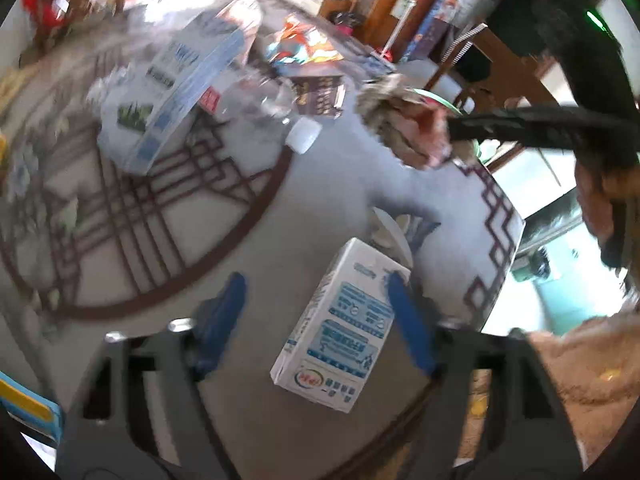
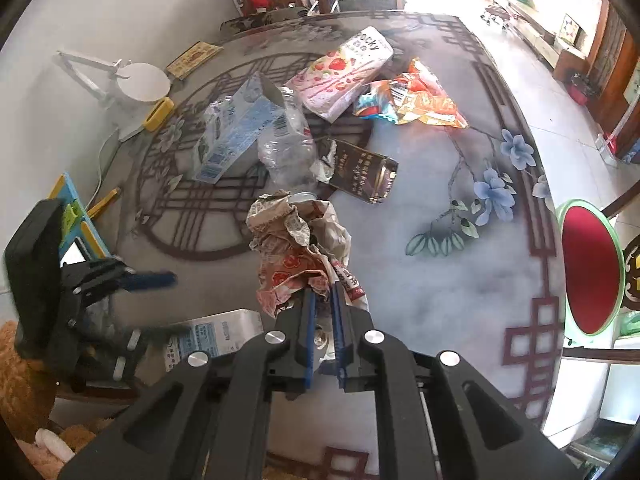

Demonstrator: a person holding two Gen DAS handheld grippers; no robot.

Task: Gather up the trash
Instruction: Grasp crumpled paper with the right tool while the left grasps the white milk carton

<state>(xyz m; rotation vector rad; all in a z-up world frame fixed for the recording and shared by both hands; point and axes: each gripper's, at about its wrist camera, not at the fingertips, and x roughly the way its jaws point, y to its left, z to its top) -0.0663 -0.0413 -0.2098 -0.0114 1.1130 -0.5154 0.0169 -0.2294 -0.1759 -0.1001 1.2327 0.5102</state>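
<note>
A small white and blue carton (image 1: 340,332) lies on the patterned table (image 1: 280,208) between the blue fingers of my left gripper (image 1: 315,282). The right finger touches the carton's edge, the left finger stands well apart, and the gripper is open. My right gripper (image 2: 324,290) is shut on a crumpled paper wrapper (image 2: 300,240) and holds it above the table. From the left wrist the same wrapper (image 1: 404,124) shows at the tip of the right gripper (image 1: 456,128). From the right wrist, the left gripper (image 2: 148,280) hangs over the carton (image 2: 216,336) at the table's near left edge.
A heap of trash lies mid-table: a blue and white box (image 2: 236,132), a clear plastic bottle (image 2: 288,140), a pink Pocky box (image 2: 344,72), orange snack wrappers (image 2: 412,100), a dark brown packet (image 2: 364,172). A white desk lamp (image 2: 136,84) stands far left; a red stool (image 2: 588,268) stands beyond the right edge.
</note>
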